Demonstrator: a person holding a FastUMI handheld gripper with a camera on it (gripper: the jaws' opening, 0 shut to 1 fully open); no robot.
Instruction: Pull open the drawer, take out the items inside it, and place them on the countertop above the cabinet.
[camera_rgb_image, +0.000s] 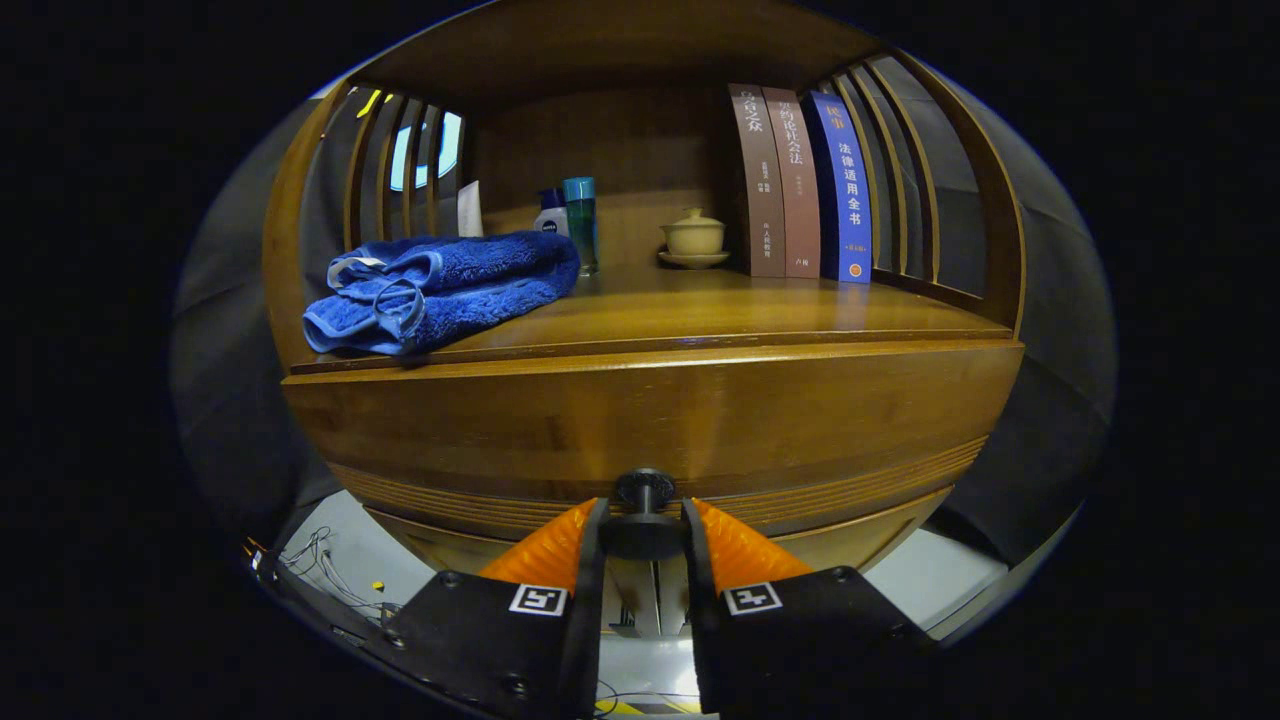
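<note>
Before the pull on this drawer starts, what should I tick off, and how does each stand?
1. Hand-held gripper fingers flank the round black drawer knob: ok.
2. Both fingers pressing on the knob: ok, it appears clamped.
3. Wooden drawer front closed: ok, it sits flush.
4. Free countertop beside the folded blue towel: ok.
5. Drawer contents: cannot tell.

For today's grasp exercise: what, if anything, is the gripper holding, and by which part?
The gripper holds the drawer's knob, its jaws closed on either side of the dark round knob at the middle of the drawer front.
</note>
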